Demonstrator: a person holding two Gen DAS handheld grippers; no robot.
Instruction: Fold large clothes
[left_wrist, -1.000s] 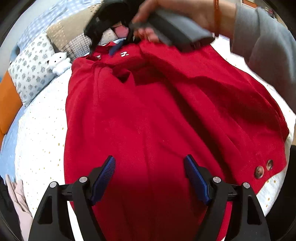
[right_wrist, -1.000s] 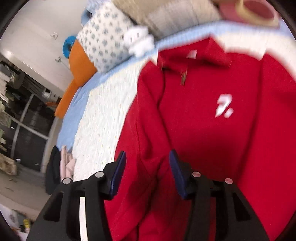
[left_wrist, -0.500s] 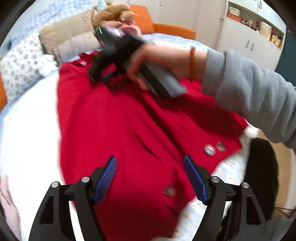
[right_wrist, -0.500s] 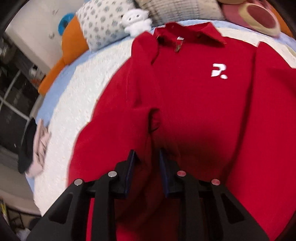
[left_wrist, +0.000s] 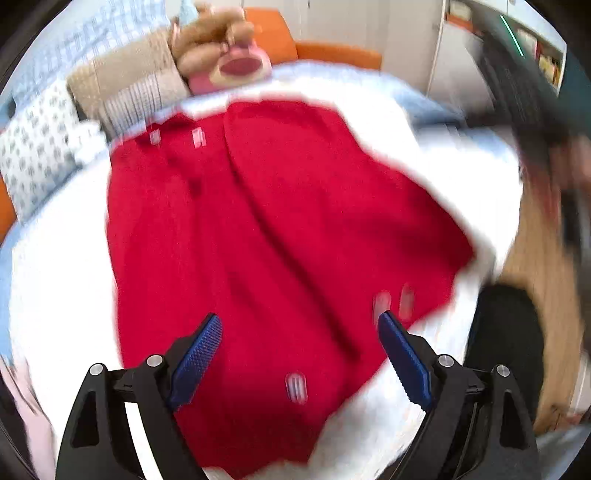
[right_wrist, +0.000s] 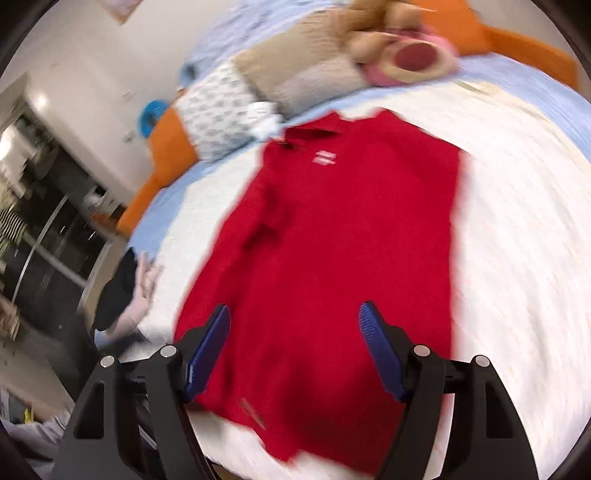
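A large red collared garment (left_wrist: 266, 229) lies spread flat on a white bed cover (left_wrist: 55, 266), collar toward the pillows, with its sleeves folded in over the body. It also shows in the right wrist view (right_wrist: 332, 258), with a white chest logo (right_wrist: 323, 157). My left gripper (left_wrist: 299, 350) is open and empty above the garment's lower hem. My right gripper (right_wrist: 295, 343) is open and empty above the hem too. Both views are motion-blurred.
Pillows (left_wrist: 37, 155) and a plush bear (left_wrist: 221, 48) line the bed's far end. An orange bed frame (right_wrist: 166, 155) runs along the left. Dark and pink clothes (right_wrist: 129, 291) lie at the bed's left edge. A wood floor (left_wrist: 535, 295) is to the right.
My right gripper has opened wide and drawn back from the collar area to the hem. The hand and right gripper have left the middle of the left wrist view.
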